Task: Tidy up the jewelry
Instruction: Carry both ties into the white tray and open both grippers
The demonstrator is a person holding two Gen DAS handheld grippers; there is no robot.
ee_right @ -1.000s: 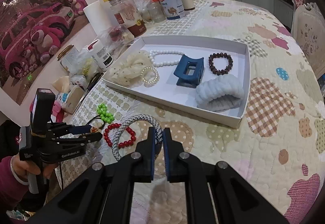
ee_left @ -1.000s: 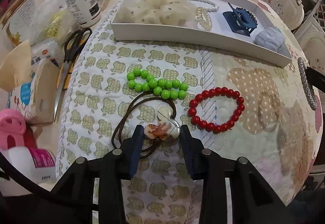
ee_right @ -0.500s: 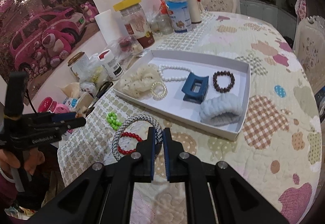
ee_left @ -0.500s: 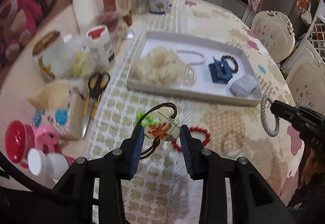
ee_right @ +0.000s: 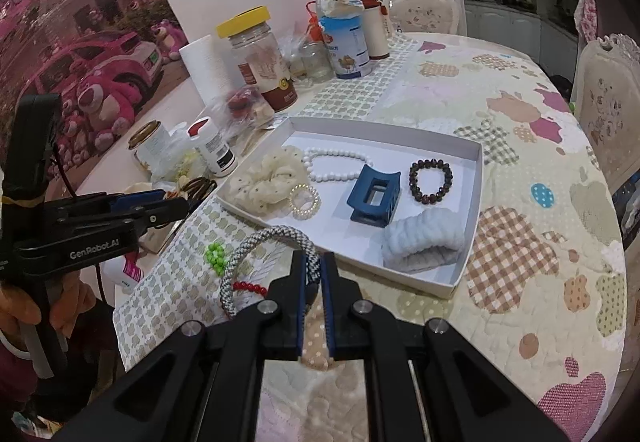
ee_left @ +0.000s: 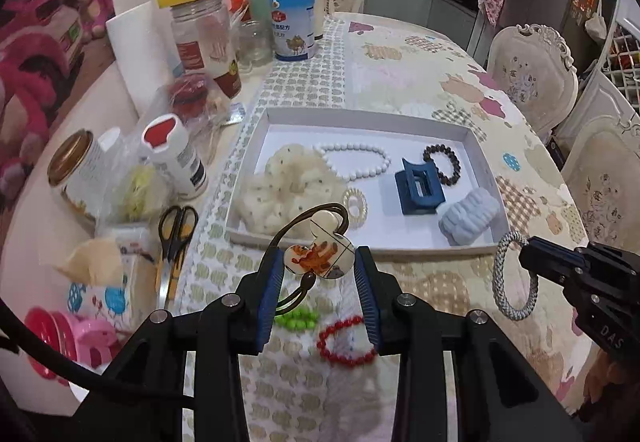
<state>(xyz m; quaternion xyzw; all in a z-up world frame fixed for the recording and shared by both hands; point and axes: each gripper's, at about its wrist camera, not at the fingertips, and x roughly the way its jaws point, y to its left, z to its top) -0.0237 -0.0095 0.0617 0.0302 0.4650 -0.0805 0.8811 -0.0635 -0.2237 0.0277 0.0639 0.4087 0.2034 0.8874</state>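
The counter (ee_left: 400, 53), under a patchwork quilt, fills both views, and the white tray (ee_left: 360, 115) sits at the centre of each, already holding a cream scrunchie (ee_left: 280, 185), a white bead bracelet (ee_left: 356, 161), a blue hair clip (ee_left: 416, 189), a dark bead bracelet (ee_left: 442, 163), a pale blue scrunchie (ee_left: 468, 215) and a small pearl ring-tie (ee_left: 355, 203).

The step in hand looks like the carry: both pieces are off the quilt and not yet over the tray.

The left claw (ee_left: 320, 270), at lower centre of its own view, pinches a cartoon-charm hair tie (ee_left: 320, 258) by the flat charm, its brown cord looping up and hanging below. The right claw (ee_right: 314, 278), at lower centre of its view, is pressed together on a grey braided hair ring (ee_right: 256, 246), which arcs out to the left; in the left view that ring hangs at the right edge, just short of the tray's near right corner.

Still on the quilt near the frame bottom are a red bead bracelet (ee_left: 346, 340) and a green bead bracelet (ee_left: 296, 316).

Next, each claw probably needs to move up-frame over the near wall to bare tray floor; the free patch in front of the blue clip looks the likeliest. Then spread and let go.
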